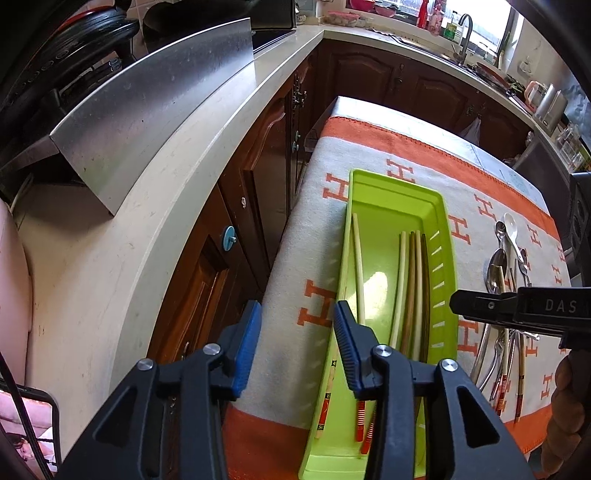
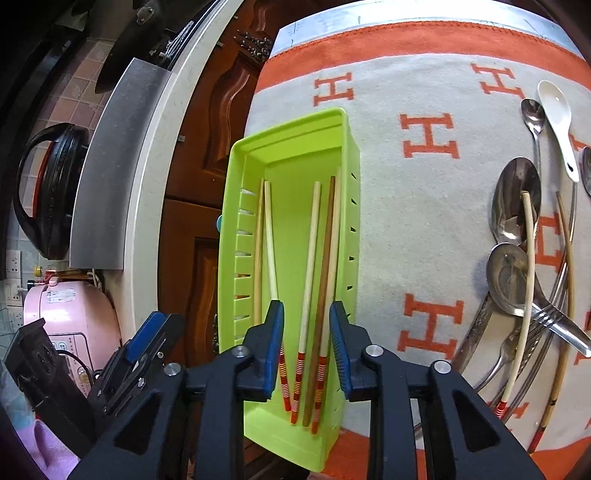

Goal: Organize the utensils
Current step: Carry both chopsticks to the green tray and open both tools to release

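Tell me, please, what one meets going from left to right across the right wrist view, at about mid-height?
Black cooker lid → steel panel → pale countertop edge → brown cabinet door → green tray holding chopsticks → orange-lettered cloth → metal spoons.

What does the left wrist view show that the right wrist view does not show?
Only the left wrist view shows the sink faucet by the window. Only the right wrist view shows the pink appliance and the fork in the loose pile. Both show the green tray holding chopsticks, the white spoon, and the H-patterned cloth.
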